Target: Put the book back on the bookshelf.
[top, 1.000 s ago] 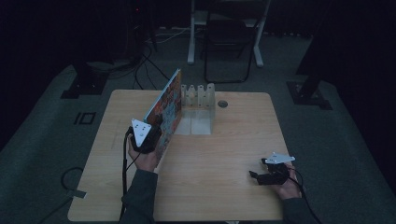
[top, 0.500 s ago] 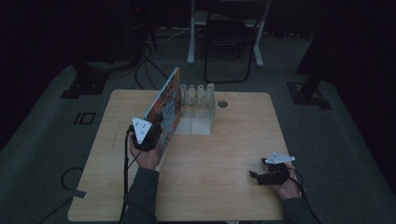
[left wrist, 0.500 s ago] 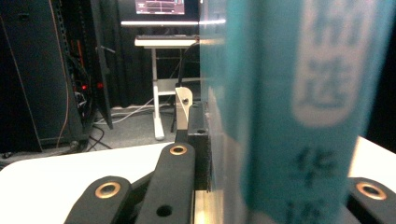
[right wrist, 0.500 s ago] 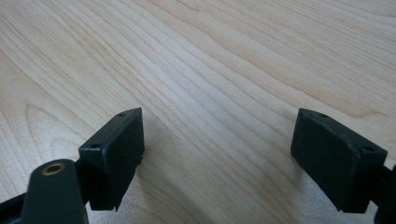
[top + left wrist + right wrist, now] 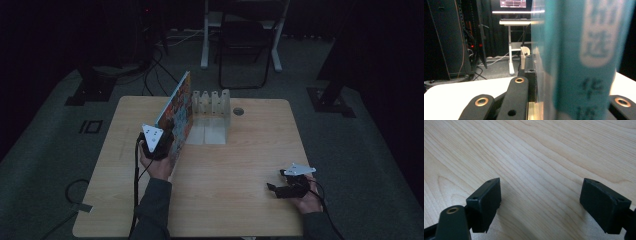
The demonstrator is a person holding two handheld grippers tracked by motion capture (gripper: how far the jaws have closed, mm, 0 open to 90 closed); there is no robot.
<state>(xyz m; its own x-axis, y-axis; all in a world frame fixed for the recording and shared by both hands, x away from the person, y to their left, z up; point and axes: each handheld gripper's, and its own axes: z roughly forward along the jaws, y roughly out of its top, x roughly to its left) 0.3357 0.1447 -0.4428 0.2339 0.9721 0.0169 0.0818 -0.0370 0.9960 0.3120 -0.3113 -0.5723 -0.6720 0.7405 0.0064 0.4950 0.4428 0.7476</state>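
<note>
Left of centre in the high view, the left gripper (image 5: pixel 161 145) is clamped on the near end of a large, colourful book (image 5: pixel 179 112), which stands on its long edge and runs diagonally from the hand up toward the top middle of the table (image 5: pixel 250 150). From the left gripper view the book's teal spine (image 5: pixel 584 60), with white characters on it, rises close to the lens between the black jaws, pinched firmly. Compared with a second ago, very little has changed: the book stands at the same slant, its far end just beside the pale slotted rack (image 5: pixel 211 101) near the table's back edge, and the hand under it has barely stirred. I read that as a pause in mid-carry, the book lifted onto its edge but not yet fed into one of the rack's slots, so the main step looks to be ahead. Further out, at the lower right of the high view, the right gripper (image 5: pixel 280 189) lies well apart from the book; the right gripper view looks down at bare wood grain with its two jaws standing wide apart and nothing between them. It has kept its place too, and seems merely to be waiting. Beyond the table, a dark chair (image 5: pixel 245 45) and cables lie on the floor.
</note>
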